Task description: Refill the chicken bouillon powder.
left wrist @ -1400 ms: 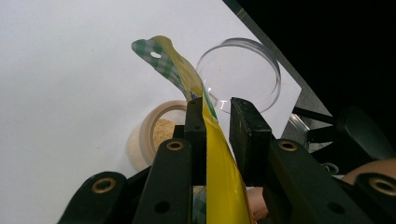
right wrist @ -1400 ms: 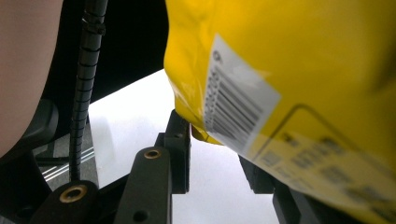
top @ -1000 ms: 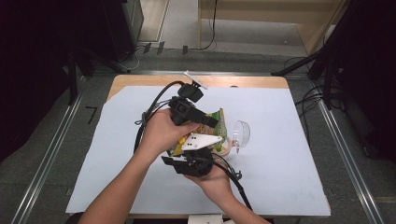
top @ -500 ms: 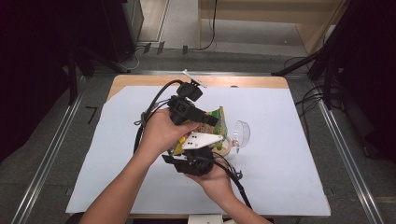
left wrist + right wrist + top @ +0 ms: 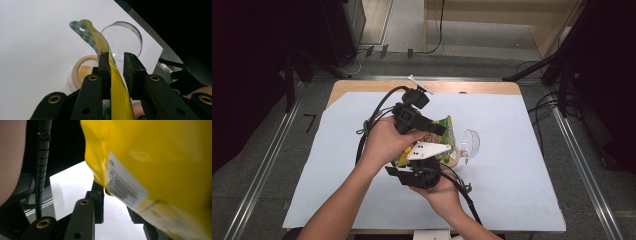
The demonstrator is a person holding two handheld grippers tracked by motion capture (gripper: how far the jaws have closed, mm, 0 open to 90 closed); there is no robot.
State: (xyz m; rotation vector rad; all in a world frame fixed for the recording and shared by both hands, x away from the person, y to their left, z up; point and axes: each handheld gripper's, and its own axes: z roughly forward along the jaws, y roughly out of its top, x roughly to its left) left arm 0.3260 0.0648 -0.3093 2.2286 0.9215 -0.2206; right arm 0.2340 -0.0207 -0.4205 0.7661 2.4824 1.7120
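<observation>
A yellow pouch [image 5: 444, 123] with a green checked top [image 5: 85, 32] is held above the table between both grippers. My left gripper [image 5: 116, 60] is shut on its upper part, and its left pad lies flat against the film. In the high view the left gripper [image 5: 436, 129] reaches in from the left. My right gripper [image 5: 115, 200] is shut on the pouch's lower end [image 5: 150, 157], near the barcode; the high view shows the right gripper [image 5: 424, 164] just below. Under the pouch stands a small beige cup [image 5: 80, 72] holding tan granules.
A clear round lid [image 5: 470, 142] lies on the white sheet [image 5: 522, 165] to the right of the cup [image 5: 455, 160]. The wooden table edge [image 5: 362, 86] shows at the back. Cables trail from both grippers, and metal rails run along both sides.
</observation>
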